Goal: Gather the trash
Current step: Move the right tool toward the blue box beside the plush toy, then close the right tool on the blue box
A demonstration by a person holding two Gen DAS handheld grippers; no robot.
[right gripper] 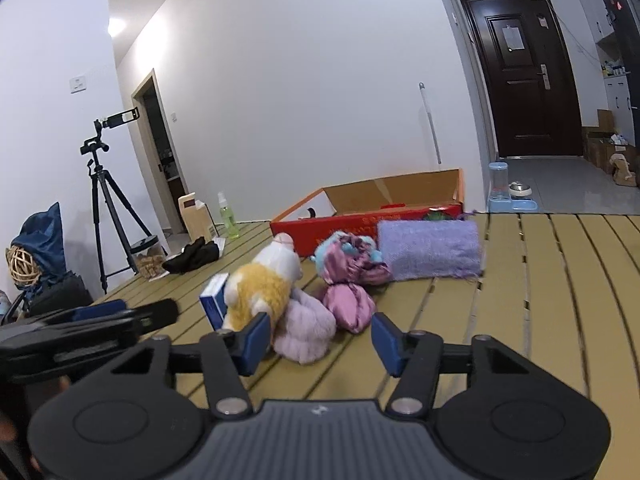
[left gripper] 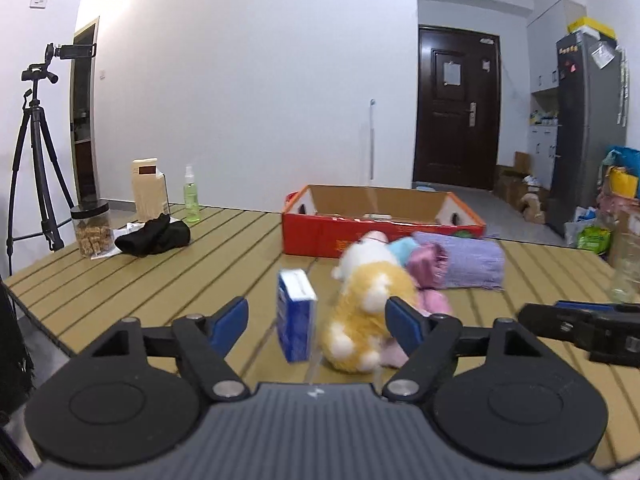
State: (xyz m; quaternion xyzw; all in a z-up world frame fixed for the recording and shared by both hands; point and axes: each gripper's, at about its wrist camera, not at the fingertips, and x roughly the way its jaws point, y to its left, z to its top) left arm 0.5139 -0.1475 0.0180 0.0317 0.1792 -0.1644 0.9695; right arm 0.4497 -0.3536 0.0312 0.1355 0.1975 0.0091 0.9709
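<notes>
A small blue-and-white carton (left gripper: 295, 316) stands upright on the slatted tan table (left gripper: 160, 280). My left gripper (left gripper: 316, 316) is open, and the carton sits between its blue pads without touching either. An orange-and-white plush toy (left gripper: 368, 312) lies just right of the carton, against the right pad. In the right wrist view my right gripper (right gripper: 320, 336) is open in front of a fluffy pale-pink ball (right gripper: 306, 330). The plush toy (right gripper: 260, 288) and the carton (right gripper: 214, 300) lie to the left of that ball. A pink satin bundle (right gripper: 350, 308) lies to its right.
A low red cardboard box (left gripper: 380, 236), open on top, sits behind a folded purple cloth (left gripper: 468, 260). At the table's far left are a black cloth (left gripper: 154, 236), a jar (left gripper: 91, 228), a green spray bottle (left gripper: 191, 196) and a beige carton (left gripper: 149, 188). A tripod (left gripper: 36, 140) stands beyond the table.
</notes>
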